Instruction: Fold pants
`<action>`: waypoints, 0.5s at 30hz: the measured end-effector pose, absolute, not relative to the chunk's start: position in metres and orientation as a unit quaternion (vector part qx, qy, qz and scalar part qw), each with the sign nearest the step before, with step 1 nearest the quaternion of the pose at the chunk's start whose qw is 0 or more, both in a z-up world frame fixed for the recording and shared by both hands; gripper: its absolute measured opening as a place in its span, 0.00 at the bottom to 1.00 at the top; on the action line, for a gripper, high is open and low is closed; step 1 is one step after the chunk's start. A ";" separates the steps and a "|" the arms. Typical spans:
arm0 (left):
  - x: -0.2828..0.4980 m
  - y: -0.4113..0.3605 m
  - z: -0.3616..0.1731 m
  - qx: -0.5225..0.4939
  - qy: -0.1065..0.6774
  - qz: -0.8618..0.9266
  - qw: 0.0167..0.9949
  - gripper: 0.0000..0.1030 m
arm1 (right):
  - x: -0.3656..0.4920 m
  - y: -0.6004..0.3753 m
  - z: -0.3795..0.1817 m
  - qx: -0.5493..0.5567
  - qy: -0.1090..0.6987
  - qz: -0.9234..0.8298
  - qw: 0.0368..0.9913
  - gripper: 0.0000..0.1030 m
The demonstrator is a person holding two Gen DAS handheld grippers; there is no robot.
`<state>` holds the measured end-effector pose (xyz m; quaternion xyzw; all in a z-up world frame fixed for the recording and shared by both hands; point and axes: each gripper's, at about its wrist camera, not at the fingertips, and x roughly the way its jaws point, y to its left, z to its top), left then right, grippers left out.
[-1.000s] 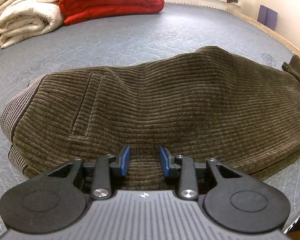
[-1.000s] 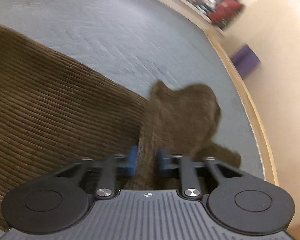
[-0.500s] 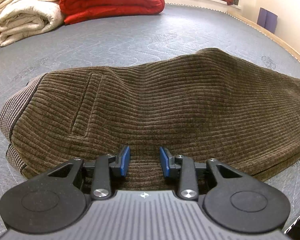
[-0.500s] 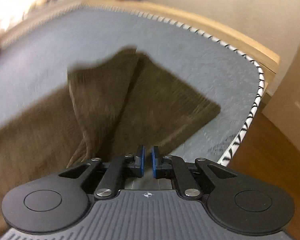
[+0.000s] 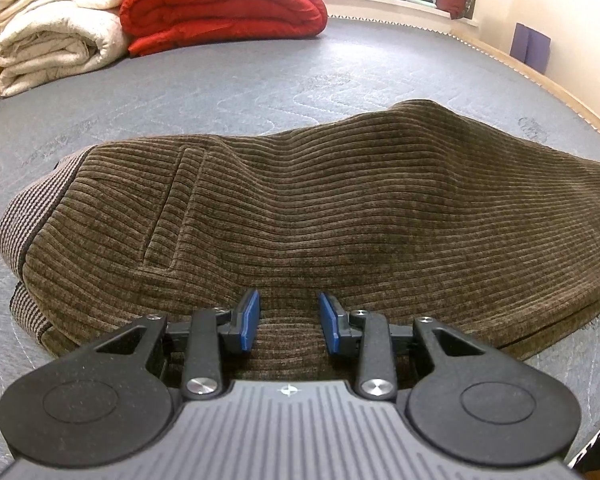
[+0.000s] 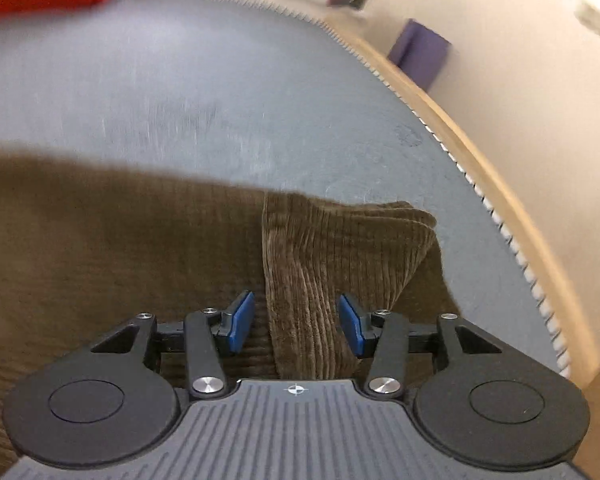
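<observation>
Left wrist view: your left hand-held gripper (image 5: 288, 322) hangs as it did a second ago, jaws apart and holding nothing, low over the near edge of the pants (image 5: 320, 208) lying on the bed (image 5: 260, 88).

Right wrist view: your right hand-held gripper (image 6: 296, 322), pinched shut half a second ago, now stands wide open around the turned-back leg end (image 6: 340, 256), so that fold looks laid down.

Ribbed matt corduroy pants (image 5: 340, 208)
</observation>
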<state>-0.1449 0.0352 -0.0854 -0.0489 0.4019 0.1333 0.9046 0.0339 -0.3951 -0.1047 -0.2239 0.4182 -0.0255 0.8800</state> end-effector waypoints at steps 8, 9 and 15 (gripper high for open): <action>-0.143 0.038 -0.082 -0.067 0.406 0.141 0.900 0.36 | 0.034 -0.463 -0.068 -0.049 0.376 -0.118 0.918 0.08; -0.143 0.037 -0.082 -0.065 0.404 0.143 0.901 0.36 | 0.026 -0.479 -0.060 -0.004 0.357 -0.135 0.924 0.08; -0.148 0.019 -0.079 -0.034 0.391 0.133 0.910 0.36 | -0.022 -0.574 -0.071 0.233 0.375 -0.225 0.869 0.08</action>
